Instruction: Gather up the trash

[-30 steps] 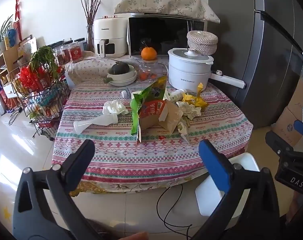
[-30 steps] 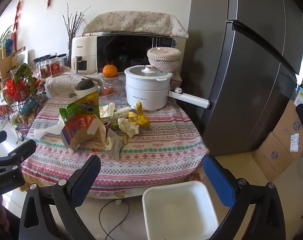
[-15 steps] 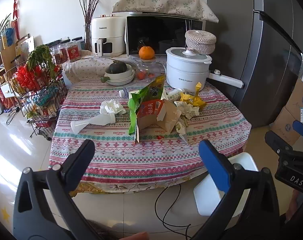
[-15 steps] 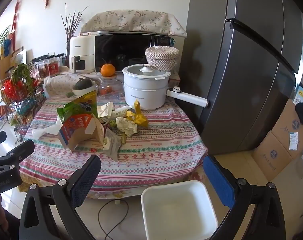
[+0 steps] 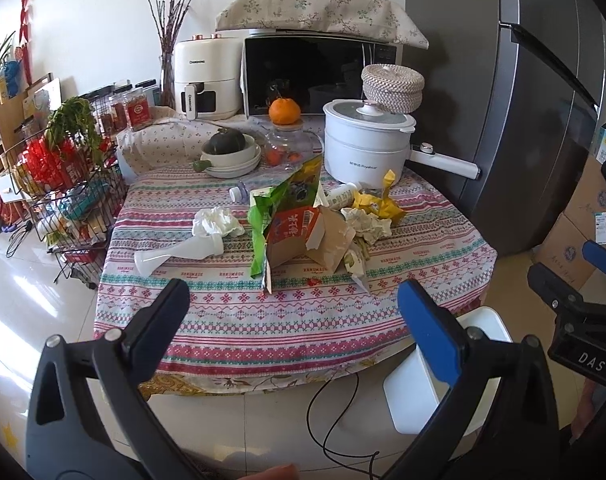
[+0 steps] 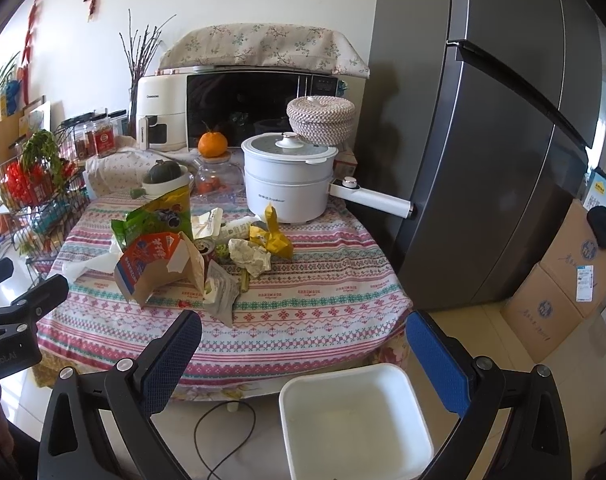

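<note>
Trash lies in a pile on the round patterned table (image 5: pixel 303 320): a torn orange carton (image 5: pixel 299 236) (image 6: pixel 159 268), a green snack bag (image 5: pixel 287 196) (image 6: pixel 159 216), yellow wrappers (image 5: pixel 379 204) (image 6: pixel 273 236), crumpled paper (image 5: pixel 367 222) (image 6: pixel 249 256), a white tissue (image 5: pixel 217 222), a white plastic bottle (image 5: pixel 179 252) and a can (image 6: pixel 205 246). A white square bin (image 6: pixel 355 420) (image 5: pixel 415 384) stands on the floor in front of the table. My left gripper (image 5: pixel 293 316) and right gripper (image 6: pixel 303 348) are both open and empty, short of the table's front edge.
A white electric pot (image 5: pixel 367 148) with a long handle, a squash in a bowl (image 5: pixel 227 148), a glass jar topped with an orange (image 5: pixel 285 128), a microwave and an air fryer stand at the back. A wire rack (image 5: pixel 63 200) stands left, a fridge (image 6: pixel 503 140) and cardboard boxes (image 6: pixel 563 280) right. A black cable (image 5: pixel 331 420) lies on the floor.
Both grippers have drifted slightly; the table and trash pile have shifted a little left in both views. Both stay open and empty.
</note>
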{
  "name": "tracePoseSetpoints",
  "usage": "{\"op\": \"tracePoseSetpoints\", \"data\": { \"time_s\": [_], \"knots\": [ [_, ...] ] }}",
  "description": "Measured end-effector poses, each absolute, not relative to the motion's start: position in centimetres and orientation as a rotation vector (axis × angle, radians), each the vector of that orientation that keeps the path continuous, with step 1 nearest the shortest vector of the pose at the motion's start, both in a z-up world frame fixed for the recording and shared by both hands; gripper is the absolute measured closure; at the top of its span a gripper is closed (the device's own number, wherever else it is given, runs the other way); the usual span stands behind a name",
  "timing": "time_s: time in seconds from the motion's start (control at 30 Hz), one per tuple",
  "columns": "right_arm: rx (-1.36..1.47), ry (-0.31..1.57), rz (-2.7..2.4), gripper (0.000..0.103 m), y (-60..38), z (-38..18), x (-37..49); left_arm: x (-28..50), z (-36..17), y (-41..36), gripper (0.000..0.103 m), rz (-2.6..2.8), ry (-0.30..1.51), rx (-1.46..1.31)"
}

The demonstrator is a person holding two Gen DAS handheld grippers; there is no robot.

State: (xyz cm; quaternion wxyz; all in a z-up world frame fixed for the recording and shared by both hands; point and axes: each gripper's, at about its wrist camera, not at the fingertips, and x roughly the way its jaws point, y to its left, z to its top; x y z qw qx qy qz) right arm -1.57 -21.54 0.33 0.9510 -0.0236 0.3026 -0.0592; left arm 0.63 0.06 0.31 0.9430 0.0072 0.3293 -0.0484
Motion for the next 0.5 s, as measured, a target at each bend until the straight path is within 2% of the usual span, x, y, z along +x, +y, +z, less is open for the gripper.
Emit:
{"op": "tracePoseSetpoints", "data": {
  "time_s": [0.5],
  "knots": [
    [-0.053, 0.548, -0.170, 0.000, -21.6, 1.0, -2.5, 0.8, 0.3, -0.2, 0.000, -0.138, 0.622, 0.033]
  ]
}}
